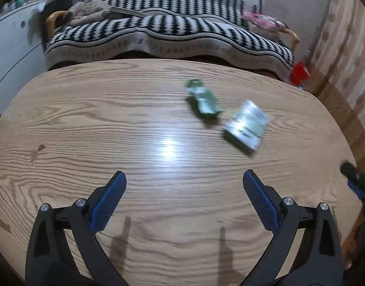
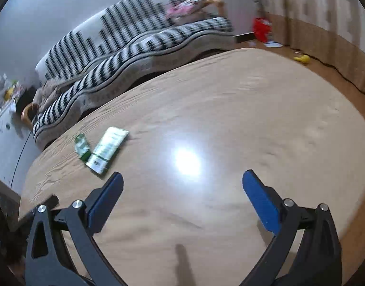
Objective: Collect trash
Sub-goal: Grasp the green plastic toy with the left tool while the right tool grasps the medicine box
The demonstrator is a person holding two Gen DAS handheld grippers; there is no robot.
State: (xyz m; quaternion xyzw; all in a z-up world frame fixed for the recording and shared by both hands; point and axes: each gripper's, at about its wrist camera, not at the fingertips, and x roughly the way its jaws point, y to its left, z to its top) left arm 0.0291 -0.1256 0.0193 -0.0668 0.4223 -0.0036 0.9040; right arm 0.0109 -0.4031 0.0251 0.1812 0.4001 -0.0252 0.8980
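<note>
Two blurry wrappers point(image 1: 204, 100) beyond left gripper point(image 1: 184, 178)

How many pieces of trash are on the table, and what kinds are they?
Crumpled green wrapper: 1
Flat green-and-white packet: 1
Total: 2, both lying on the wooden table, side by side; the pictures are too blurry to tell if they touch.

Zigzag-covered sofa point(image 1: 173, 31) behind wooden table point(image 1: 87, 119)
</note>
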